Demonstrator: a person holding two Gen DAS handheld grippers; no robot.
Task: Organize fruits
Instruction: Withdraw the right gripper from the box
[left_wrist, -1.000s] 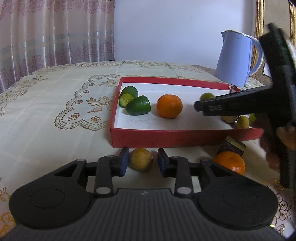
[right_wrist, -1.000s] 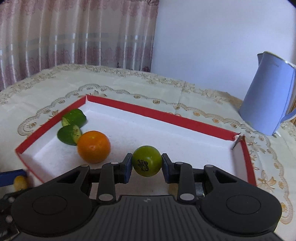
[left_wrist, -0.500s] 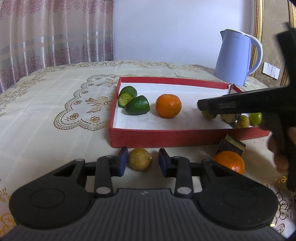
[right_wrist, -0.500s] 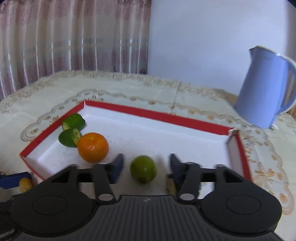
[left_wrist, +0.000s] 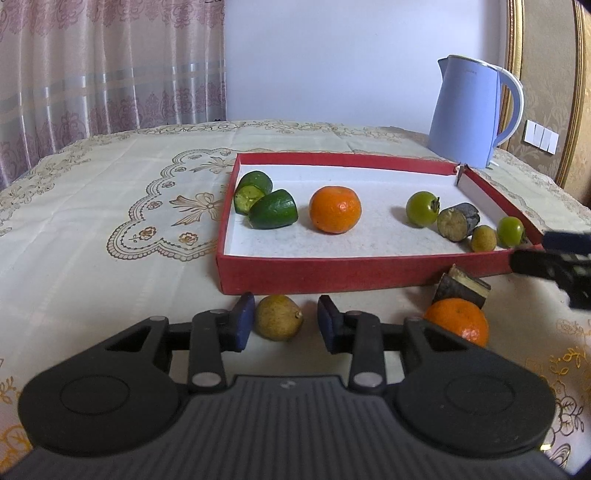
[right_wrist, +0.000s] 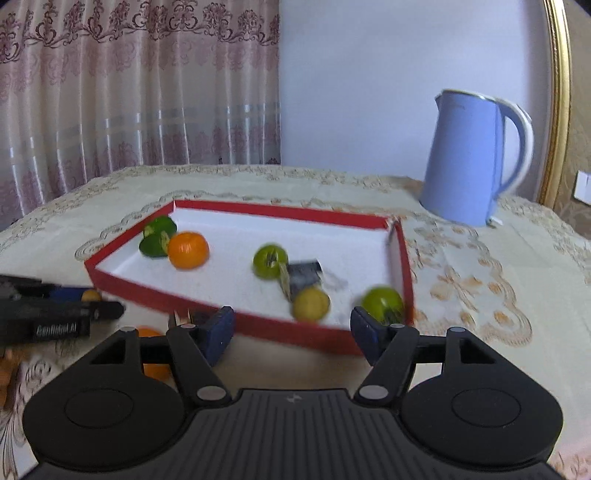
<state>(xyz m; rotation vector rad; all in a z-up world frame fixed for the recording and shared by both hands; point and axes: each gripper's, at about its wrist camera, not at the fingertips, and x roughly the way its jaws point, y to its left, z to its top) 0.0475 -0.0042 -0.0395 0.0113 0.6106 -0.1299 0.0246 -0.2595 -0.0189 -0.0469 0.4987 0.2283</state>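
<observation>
Fruits lie partly inside and partly outside a shallow red tray (left_wrist: 332, 275) with a white floor, set on a cream embroidered tablecloth (left_wrist: 110, 206). Inside the tray, at its left end, two dark green cut pieces (left_wrist: 266, 203) lean against each other near the corner, with an orange (left_wrist: 334, 209) just to their right. Toward the right end sit a green round fruit (left_wrist: 422, 208), a dark-skinned cut chunk (left_wrist: 457, 221) touching it, a small yellowish fruit (left_wrist: 483, 239) and another green round fruit (left_wrist: 510, 231) close to the right wall. Outside, in front of the tray's near wall, a yellowish lemon-like fruit (left_wrist: 279, 322) rests on the cloth between the blue pads of the left gripper (left_wrist: 284, 323); the left pad looks to touch it, while a small gap shows at the right pad, so the jaws stand narrowly apart without pinching it. A second orange (left_wrist: 458, 325) lies to the right on the cloth, with a dark wedge-shaped piece (left_wrist: 461, 286) just behind it against the tray. The right gripper (right_wrist: 291, 332) is spread wide, its jaws having just been opening, with nothing between its pads; it hangs in front of the tray's near wall, and its view is blurred. A pale blue kettle (left_wrist: 472, 118) stands beyond the tray's far right corner, before a pink curtain (left_wrist: 92, 74) and a plain wall
</observation>
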